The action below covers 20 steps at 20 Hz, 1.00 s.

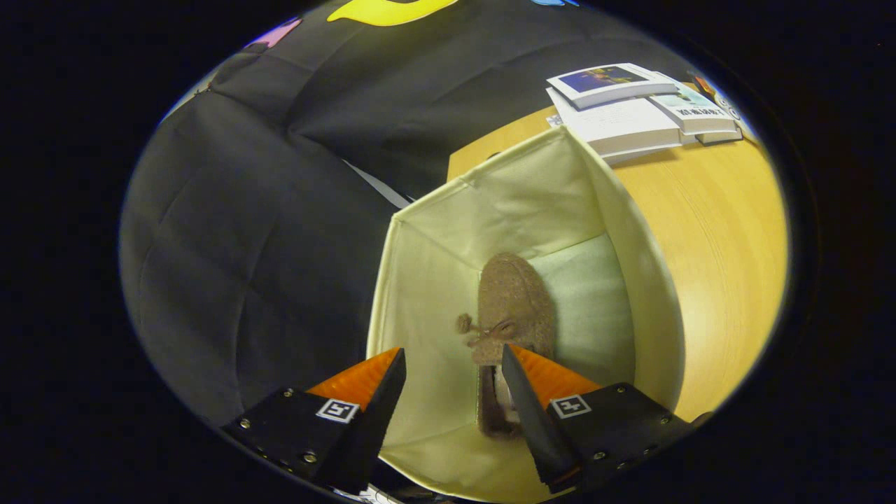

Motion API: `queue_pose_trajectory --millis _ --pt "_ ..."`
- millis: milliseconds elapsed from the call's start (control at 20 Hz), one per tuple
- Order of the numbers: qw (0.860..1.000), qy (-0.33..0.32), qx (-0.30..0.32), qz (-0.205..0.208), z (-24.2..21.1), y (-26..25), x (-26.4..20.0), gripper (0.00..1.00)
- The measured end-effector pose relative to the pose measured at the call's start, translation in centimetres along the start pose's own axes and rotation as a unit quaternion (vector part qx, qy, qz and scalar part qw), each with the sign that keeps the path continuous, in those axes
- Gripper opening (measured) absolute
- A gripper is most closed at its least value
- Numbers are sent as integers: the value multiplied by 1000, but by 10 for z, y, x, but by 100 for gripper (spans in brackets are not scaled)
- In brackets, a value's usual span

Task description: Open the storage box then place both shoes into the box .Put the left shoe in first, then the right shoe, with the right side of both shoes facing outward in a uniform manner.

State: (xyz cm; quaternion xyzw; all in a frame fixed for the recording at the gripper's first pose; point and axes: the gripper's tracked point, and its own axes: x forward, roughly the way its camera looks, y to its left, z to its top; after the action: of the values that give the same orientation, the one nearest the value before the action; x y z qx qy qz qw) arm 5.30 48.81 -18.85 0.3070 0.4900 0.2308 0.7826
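A cream fabric storage box [420,280] stands open on the wooden table, seen from above. One brown fuzzy shoe [514,308] with a small bow lies on the box's floor, toe pointing away from me, heel under the right finger. My gripper [453,358] hovers over the box's near rim, open, with nothing between its fingers. The left finger [371,381] is over the box's left wall. The right finger [539,381] partly covers the shoe's heel opening.
The wooden table [714,266] stretches to the right of the box. A stack of books [630,108] lies at the table's far corner beyond the box. Black cloth hangs to the left and behind.
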Motion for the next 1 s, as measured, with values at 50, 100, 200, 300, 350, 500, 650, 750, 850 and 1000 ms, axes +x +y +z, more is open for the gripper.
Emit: queue_pose_trajectory --millis 50,100,200,300,350,500,650,750,850,1000 --pt "1000 -4 -25 6 4 4 -11 90" --pt "999 -8 -48 8 6 6 -22 94" --pt "995 -27 -92 0 14 0 -53 98" --pt "990 -47 -129 -7 25 -12 -81 98" --pt "988 -58 -142 -14 32 -20 -94 98" --pt "978 -93 -181 -51 55 -59 -137 98" --pt "967 -124 -206 -87 73 -99 -183 98" --pt "961 -143 -210 -105 83 -126 -212 98" --pt "957 -159 -209 -126 91 -158 -241 98" --pt "947 -175 -203 -175 99 -209 -279 98"
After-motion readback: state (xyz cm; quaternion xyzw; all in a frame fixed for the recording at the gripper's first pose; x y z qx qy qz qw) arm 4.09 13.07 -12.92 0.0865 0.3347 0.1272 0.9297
